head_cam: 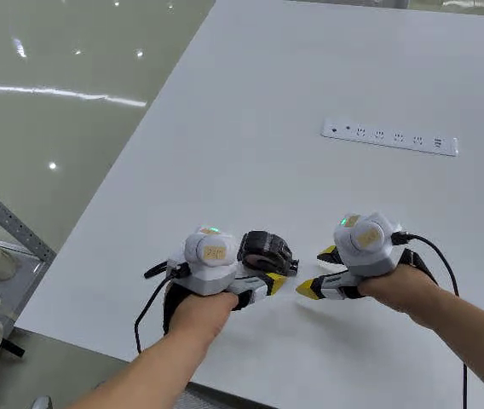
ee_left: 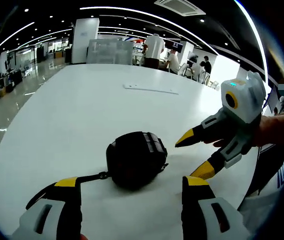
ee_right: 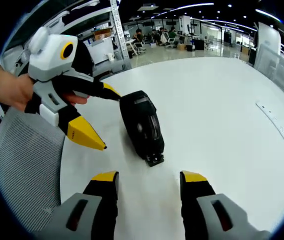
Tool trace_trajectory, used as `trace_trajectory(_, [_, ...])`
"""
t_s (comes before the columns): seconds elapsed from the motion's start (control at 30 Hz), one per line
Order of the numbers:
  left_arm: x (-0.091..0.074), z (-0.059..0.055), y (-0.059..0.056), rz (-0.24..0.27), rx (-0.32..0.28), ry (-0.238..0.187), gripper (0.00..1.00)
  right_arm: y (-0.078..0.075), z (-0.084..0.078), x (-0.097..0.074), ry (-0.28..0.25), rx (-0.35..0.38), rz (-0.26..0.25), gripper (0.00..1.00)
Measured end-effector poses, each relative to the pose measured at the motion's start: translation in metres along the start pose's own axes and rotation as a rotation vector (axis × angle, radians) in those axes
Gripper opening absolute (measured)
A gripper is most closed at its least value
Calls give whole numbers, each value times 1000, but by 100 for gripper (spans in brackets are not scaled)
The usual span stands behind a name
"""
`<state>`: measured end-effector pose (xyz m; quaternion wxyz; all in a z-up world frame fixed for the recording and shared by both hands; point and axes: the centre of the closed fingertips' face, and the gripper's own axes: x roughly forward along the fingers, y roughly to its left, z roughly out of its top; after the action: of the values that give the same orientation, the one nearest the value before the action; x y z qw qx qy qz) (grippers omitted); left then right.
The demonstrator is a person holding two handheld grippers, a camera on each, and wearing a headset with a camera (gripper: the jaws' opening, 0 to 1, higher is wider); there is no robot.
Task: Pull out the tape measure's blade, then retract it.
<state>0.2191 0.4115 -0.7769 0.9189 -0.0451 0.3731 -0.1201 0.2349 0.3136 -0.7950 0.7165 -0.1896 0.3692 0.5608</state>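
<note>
Lying on its side on the white table (head_cam: 250, 128), the black tape measure (head_cam: 266, 251) sits near the front edge, between the two handheld tools. No blade shows outside the case, and the small hook tab (ee_right: 154, 160) rests at the mouth of the case.

The left gripper (ee_left: 132, 181) has its jaws spread wide. In the left gripper view the case lies just ahead of the yellow tips, in line with the gap between them but not pinched. A thin black strap (ee_left: 89, 177) runs from the case toward the left jaw. In the right gripper view, one jaw of that gripper reaches the far end of the case, and whether it touches cannot be told. The other jaw sits beside the case with white table showing between.

The right gripper (ee_right: 149, 176) is also spread and holds nothing. Its tips point at the hook end of the case from a short way off. In the head view the two tools face each other, tips near but apart.

Farther back on the table lies a white power strip (head_cam: 389, 136), well apart from the work. A grey mesh chair back (ee_right: 22, 165) stands at the table's edge, and people (ee_left: 154, 50) stand beyond the far end.
</note>
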Motion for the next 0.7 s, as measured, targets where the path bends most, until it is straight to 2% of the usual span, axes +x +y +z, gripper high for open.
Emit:
trace_trajectory(0.27, [-15,4,-2,-23,55,-17,81,2,0,-28,-42,52,-46,55])
trace_trajectory(0.5, [-28,6,0,-44,88,-25,85,8,-13,-55,-66,116,-85,62])
trace_trajectory(0.7, [-40,4,-3,-63,115,-25,87,16,-22,-80,-94,155,-126,67])
